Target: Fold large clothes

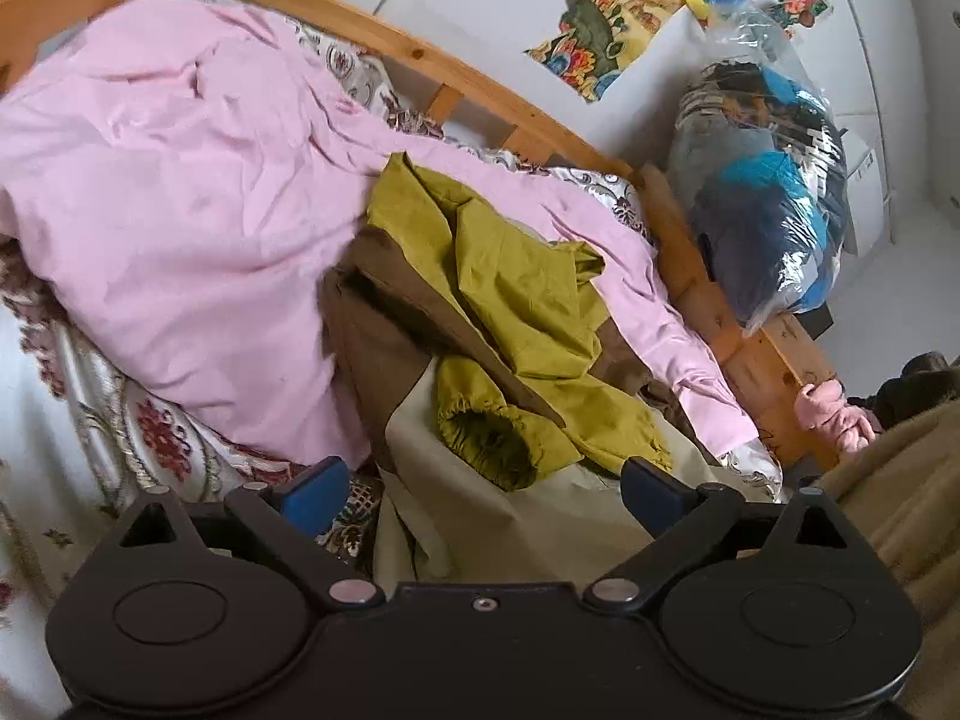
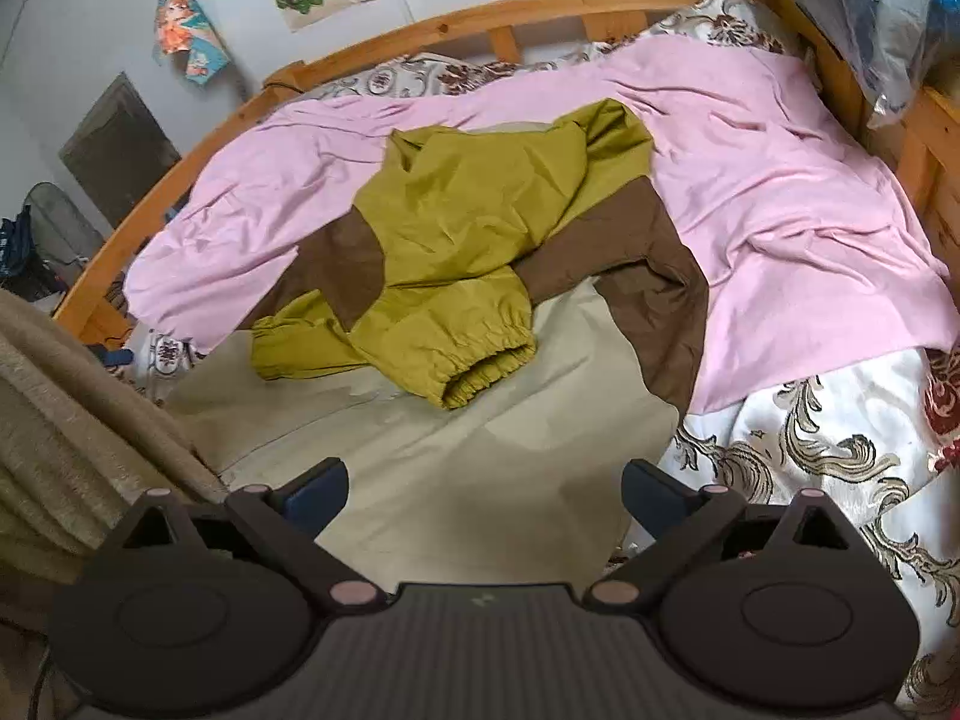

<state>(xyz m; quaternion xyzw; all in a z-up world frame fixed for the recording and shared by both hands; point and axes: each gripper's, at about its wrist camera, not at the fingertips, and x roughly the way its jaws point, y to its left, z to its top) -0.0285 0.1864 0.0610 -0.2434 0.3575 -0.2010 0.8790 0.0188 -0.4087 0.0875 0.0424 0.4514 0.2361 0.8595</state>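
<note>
item: jacket (image 2: 480, 222), olive-green, brown and beige panels | state: partly folded, both sleeves laid across the chest, elastic cuffs (image 2: 480, 375) facing the beige lower part | pose: lying flat, rumpled | place: on the pink sheet (image 2: 780, 210), near the middle of the sheet, beige hem past the sheet's near edge

The jacket (image 2: 456, 252) sprawls over the middle of the bed, its cream hem nearest both tongs, with nothing between. The wooden bed rail (image 1: 708, 276) hems the far side; a plastic bag of clothes (image 1: 774, 192) sits on it, apparently overhanging. A tan blanket (image 2: 66, 420) crowds one side.
</note>
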